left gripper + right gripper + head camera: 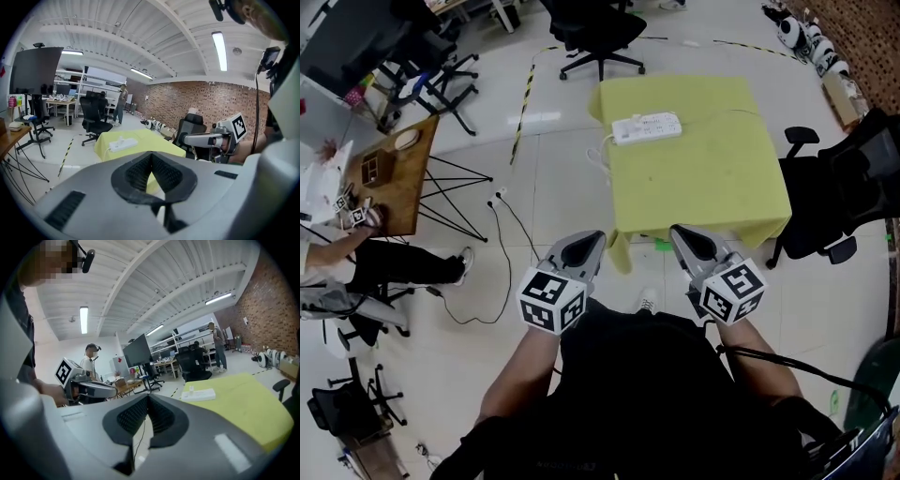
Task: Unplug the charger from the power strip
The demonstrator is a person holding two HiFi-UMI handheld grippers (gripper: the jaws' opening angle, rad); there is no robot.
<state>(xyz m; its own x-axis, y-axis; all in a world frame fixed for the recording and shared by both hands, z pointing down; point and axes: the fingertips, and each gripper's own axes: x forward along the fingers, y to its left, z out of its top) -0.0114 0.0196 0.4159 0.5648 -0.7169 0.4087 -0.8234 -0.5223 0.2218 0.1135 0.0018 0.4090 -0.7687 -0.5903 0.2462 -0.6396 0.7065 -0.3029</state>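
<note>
A white power strip (647, 127) lies on the far side of a yellow-covered table (703, 187), its white cord hanging off the left edge. A small white charger (191, 389) stands plugged in at the strip's left end; the strip (123, 143) also shows in the left gripper view. My left gripper (591, 240) and right gripper (679, 232) are held side by side in front of the table's near edge, well short of the strip. Both are shut with nothing between the pads, as seen in the left gripper (151, 157) and right gripper (148, 397) views.
Black office chairs stand right of the table (830, 202) and behind it (595, 33). A wooden table (394, 173) with wire legs and a seated person (366, 267) are at the left. A cable (502, 248) trails on the floor, beside yellow-black tape (525, 98).
</note>
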